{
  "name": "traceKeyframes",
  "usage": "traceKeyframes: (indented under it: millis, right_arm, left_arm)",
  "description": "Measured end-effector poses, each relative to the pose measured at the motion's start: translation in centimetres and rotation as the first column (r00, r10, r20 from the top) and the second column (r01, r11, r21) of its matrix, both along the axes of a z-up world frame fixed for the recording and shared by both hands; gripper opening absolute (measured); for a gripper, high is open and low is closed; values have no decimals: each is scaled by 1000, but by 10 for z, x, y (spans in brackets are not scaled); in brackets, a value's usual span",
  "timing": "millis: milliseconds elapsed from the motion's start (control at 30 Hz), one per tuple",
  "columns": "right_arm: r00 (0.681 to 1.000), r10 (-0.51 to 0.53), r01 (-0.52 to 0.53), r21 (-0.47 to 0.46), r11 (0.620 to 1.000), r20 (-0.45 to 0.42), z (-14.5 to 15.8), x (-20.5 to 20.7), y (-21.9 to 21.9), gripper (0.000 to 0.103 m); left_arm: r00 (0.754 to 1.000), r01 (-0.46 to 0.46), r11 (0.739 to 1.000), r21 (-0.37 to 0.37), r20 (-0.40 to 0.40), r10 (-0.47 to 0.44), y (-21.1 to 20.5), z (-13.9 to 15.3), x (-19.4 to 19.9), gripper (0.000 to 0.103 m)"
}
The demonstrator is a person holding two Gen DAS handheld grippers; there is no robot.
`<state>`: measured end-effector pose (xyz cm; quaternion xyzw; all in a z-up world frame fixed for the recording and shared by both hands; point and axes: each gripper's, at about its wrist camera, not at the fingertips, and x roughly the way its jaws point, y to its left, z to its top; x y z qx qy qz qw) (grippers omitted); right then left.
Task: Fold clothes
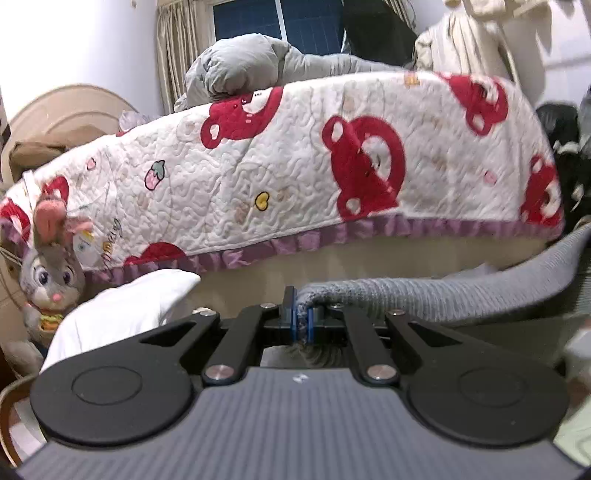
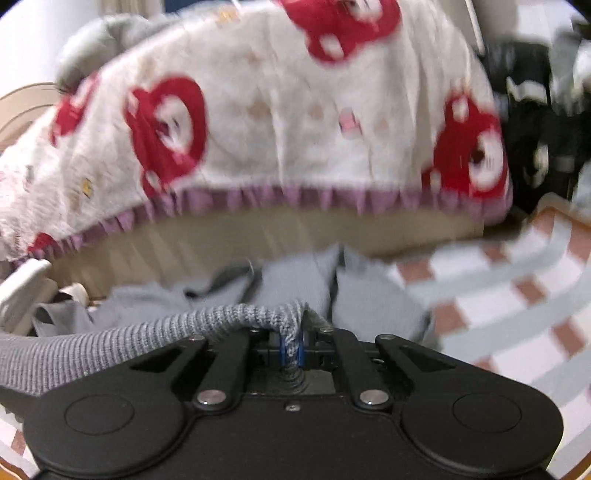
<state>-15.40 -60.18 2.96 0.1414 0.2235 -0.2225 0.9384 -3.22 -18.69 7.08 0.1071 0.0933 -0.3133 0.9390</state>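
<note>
Grey knit garment (image 1: pixel 461 295): 1
Grippers: 2, left gripper (image 1: pixel 302 319), right gripper (image 2: pixel 291 345)
Quilted bedspread (image 1: pixel 295 158): 1
Plush rabbit (image 1: pixel 51 269): 1
White pillow (image 1: pixel 122 306): 1

Home bedroom: bed with bear-print quilt (image 1: pixel 280 166), plush rabbit (image 1: pixel 51 273), curtained window (image 1: pixel 251 22).

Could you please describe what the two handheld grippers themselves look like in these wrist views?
Both match: the left gripper and the right gripper have matte black linkage arms with silver pivot bolts, blue pads on the fingers, and two round black housings with circular insets. The left body is ribbed dark grey with a small white logo; the right looks plain black. No cables or sleeves are visible.
</note>
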Motion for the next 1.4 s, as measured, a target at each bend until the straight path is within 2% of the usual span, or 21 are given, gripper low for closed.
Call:
traceKeyframes:
  millis: [133, 267, 400, 500, 567, 633, 667, 700, 733, 800, 833, 867, 900, 1033, 1100, 1200, 1233, 1333, 1400]
  right_arm:
    - [998, 46, -40, -121, 992, 44, 40, -32, 15, 6]
    - [993, 85, -75, -112, 991, 79, 59, -67, 27, 5]
    - [994, 85, -80, -64, 995, 64, 52, -95, 38, 5]
    - [994, 107, -107, 0, 994, -29, 28, -105, 46, 6]
    - [981, 149, -141, 72, 987, -127, 0, -103, 46, 6]
    - [959, 171, -147, 119, 982, -225, -29, -100, 46, 10]
    - [941, 194, -157, 150, 976, -278, -41, -97, 47, 21]
    - [909, 242, -184, 194, 964, -339, -52, -95, 48, 28]
    - [877, 299, -222, 236, 946, -376, -59, -93, 50, 33]
    - [843, 399, -300, 300, 906, -361, -63, -94, 54, 38]
    - [847, 427, -324, 329, 887, -316, -61, -96, 52, 40]
    - [848, 456, -349, 361, 865, -272, -58, -97, 50, 47]
    - [848, 475, -367, 387, 846, -234, -56, -96, 46, 49]
    - [881, 431, -342, 370, 864, -194, -51, -77, 35, 58]
    - [895, 387, -290, 371, 882, -220, -61, -58, 25, 61]
    - [910, 307, -189, 378, 906, -279, -81, -27, 6, 64]
    - [913, 282, -152, 393, 907, -296, -89, -20, -1, 64]
    - [913, 223, -27, 495, 868, -342, -115, -14, -23, 64]
    - [910, 199, 28, 532, 846, -364, -125, -13, -34, 64]
  left_arm:
    - [999, 19, 1000, 21, 26, -20, 27, 15, -18, 5]
    - [998, 56, 998, 28, 13, -57, 51, 34, -36, 5]
    - [996, 93, 994, 50, -3, -93, 66, 50, -61, 4]
    - [989, 99, 988, 114, -120, -86, 68, 28, -62, 4]
    - [964, 120, 980, 156, -253, -78, 67, -1, -53, 4]
    - [896, 159, 972, 172, -438, -69, 66, -34, -41, 6]
    - [849, 177, 969, 173, -525, -62, 66, -50, -34, 7]
    - [824, 168, 972, 164, -565, -47, 67, -61, -30, 8]
    - [816, 162, 973, 163, -576, -40, 65, -67, -24, 10]
    - [800, 151, 976, 159, -599, -26, 59, -79, -11, 18]
    - [792, 145, 977, 157, -610, -20, 57, -85, -4, 22]
    - [784, 140, 978, 156, -621, -13, 54, -91, 2, 33]
    - [775, 134, 979, 154, -632, -7, 51, -97, 9, 40]
    - [738, 111, 983, 149, -674, 19, 41, -122, 35, 42]
    - [719, 99, 984, 146, -695, 31, 36, -134, 48, 47]
    - [689, 82, 986, 145, -723, 49, 28, -152, 66, 47]
    - [687, 82, 985, 155, -724, 57, 27, -156, 67, 47]
    - [682, 82, 980, 184, -727, 79, 25, -169, 68, 47]
    - [679, 82, 976, 203, -728, 95, 23, -178, 69, 47]
